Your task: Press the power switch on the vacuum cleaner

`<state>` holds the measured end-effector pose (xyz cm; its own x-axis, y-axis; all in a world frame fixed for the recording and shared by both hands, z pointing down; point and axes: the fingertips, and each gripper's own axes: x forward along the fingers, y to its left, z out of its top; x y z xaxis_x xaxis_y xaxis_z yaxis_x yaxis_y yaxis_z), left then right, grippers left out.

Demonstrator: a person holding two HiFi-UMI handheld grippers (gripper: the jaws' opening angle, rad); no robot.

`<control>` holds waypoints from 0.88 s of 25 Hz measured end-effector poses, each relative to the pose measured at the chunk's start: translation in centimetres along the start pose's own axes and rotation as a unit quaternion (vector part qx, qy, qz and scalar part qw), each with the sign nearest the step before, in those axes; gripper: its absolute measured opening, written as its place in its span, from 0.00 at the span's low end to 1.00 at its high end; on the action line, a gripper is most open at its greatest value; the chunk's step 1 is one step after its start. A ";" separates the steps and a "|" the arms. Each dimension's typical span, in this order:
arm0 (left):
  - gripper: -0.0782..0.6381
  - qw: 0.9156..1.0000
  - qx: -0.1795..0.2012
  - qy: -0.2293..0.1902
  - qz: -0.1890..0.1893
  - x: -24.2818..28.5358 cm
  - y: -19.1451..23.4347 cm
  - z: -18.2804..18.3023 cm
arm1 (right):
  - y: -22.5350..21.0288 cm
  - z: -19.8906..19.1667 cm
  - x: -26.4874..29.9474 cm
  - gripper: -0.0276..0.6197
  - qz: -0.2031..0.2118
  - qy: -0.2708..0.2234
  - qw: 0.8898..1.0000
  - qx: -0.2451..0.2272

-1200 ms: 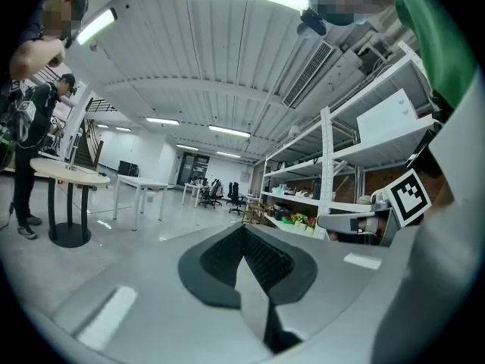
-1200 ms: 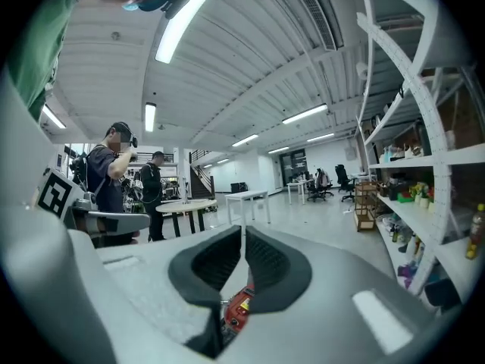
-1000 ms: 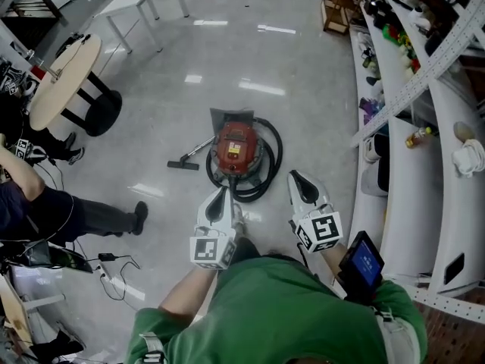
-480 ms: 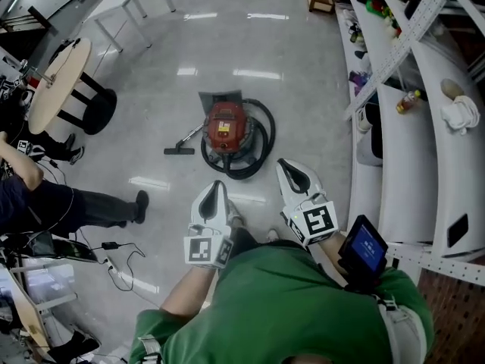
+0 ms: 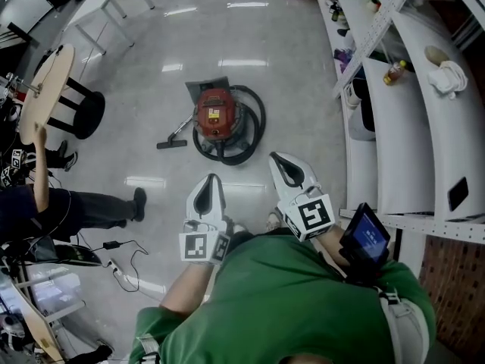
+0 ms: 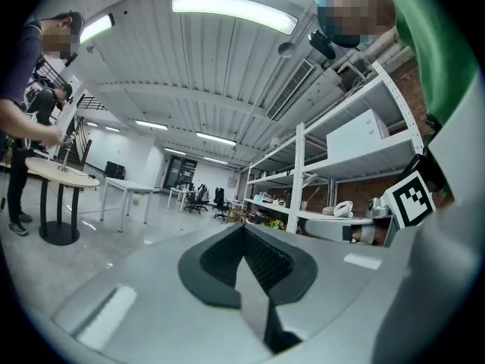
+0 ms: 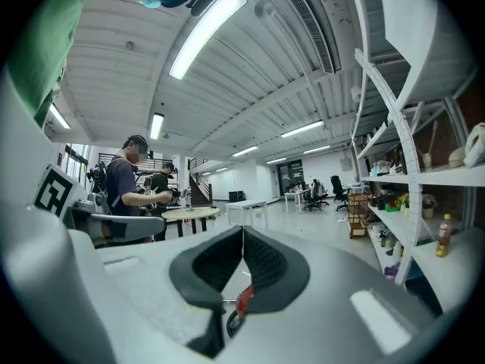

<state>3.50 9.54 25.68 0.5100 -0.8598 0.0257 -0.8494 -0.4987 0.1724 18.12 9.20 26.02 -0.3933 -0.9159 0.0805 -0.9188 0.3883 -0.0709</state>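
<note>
Shiny grey floor (image 5: pixel 295 74) holds the red vacuum cleaner (image 5: pixel 216 116), out in front of you. Your left gripper (image 5: pixel 208 183) and right gripper (image 5: pixel 282 163) are both pinched closed, holding nothing, not touching it.

Nothing is reading clearly: the pale label (image 5: pixel 214 114) on the round red vacuum cleaner (image 5: pixel 220 123), far on the floor, is blurring out.

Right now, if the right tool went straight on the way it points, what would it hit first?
Probably nothing nearby. The right tool aims toward the vacuum cleaner but seems held about level, so the vacuum cleaner sits below its line. Beyond is open floor, then a far white table. Depth unclear.
</note>
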 end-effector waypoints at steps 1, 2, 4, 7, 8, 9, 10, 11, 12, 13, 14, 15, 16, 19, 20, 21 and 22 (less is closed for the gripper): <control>0.12 1.000 -0.003 0.000 0.002 -0.4 0.2 0.2 | 0.5 0.0 -0.2 0.05 -0.002 0.002 1.000 0.002; 0.12 1.000 -0.006 0.001 0.005 -0.7 0.4 0.4 | 0.9 0.0 -0.3 0.05 -0.004 0.004 1.000 0.003; 0.12 1.000 -0.008 0.004 0.005 -1.6 0.6 0.6 | 1.9 -0.1 -0.7 0.05 -0.006 0.006 1.000 0.005; 0.12 1.000 0.001 0.004 -0.001 -3.1 1.0 0.5 | 3.6 -0.4 -1.3 0.05 -0.007 0.008 1.000 0.011; 0.12 1.000 0.003 0.001 -0.001 -3.6 1.1 0.5 | 4.2 -0.6 -1.5 0.05 -0.007 0.009 1.000 0.012; 0.12 1.000 0.004 0.000 0.000 -4.0 1.2 0.4 | 4.7 -0.7 -1.6 0.05 -0.005 0.009 1.000 0.011; 0.12 1.000 0.002 0.001 0.004 -4.5 1.4 0.2 | 5.3 -0.8 -1.8 0.05 -0.004 0.008 1.000 0.011; 0.12 1.000 0.000 0.004 0.007 -4.9 1.5 -0.1 | 5.8 -1.0 -2.1 0.05 -0.002 0.008 1.000 0.010; 0.12 1.000 -0.004 0.010 0.007 -5.2 1.5 -0.5 | 6.3 -1.1 -2.3 0.05 0.000 0.008 1.000 0.009; 0.12 1.000 -0.007 0.017 0.006 -5.5 1.4 -0.7 | 6.7 -1.2 -2.6 0.05 0.001 0.008 1.000 0.010; 0.12 1.000 -0.008 0.021 0.003 -5.7 1.3 -0.9 | 7.0 -1.4 -2.9 0.05 0.002 0.009 1.000 0.011; 0.12 1.000 -0.009 0.024 0.000 -5.9 1.2 -1.0 | 7.3 -1.5 -3.1 0.05 0.003 0.009 1.000 0.013; 0.12 1.000 -0.009 0.024 -0.002 -6.1 1.1 -1.0 | 7.6 -1.7 -3.2 0.05 0.004 0.009 1.000 0.014; 0.12 1.000 -0.012 0.027 -0.006 -6.8 1.4 -1.2 | 8.6 -2.2 -3.4 0.05 0.003 0.011 1.000 0.014; 0.12 0.999 -0.012 0.029 -0.008 -6.9 1.5 -1.2 | 8.9 -2.3 -3.5 0.05 0.002 0.011 1.000 0.014; 0.12 0.999 -0.012 0.029 -0.011 -7.0 1.5 -1.2 | 9.1 -2.2 -3.5 0.05 0.002 0.012 1.000 0.013; 0.12 0.999 -0.011 0.029 -0.013 -6.9 1.5 -1.2 | 9.3 -2.2 -3.5 0.05 0.002 0.013 1.000 0.012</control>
<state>-1.18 14.88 26.90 0.5401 -0.8380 0.0780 -0.8325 -0.5183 0.1956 10.92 16.21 27.25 -0.3985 -0.9111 0.1056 -0.9160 0.3896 -0.0953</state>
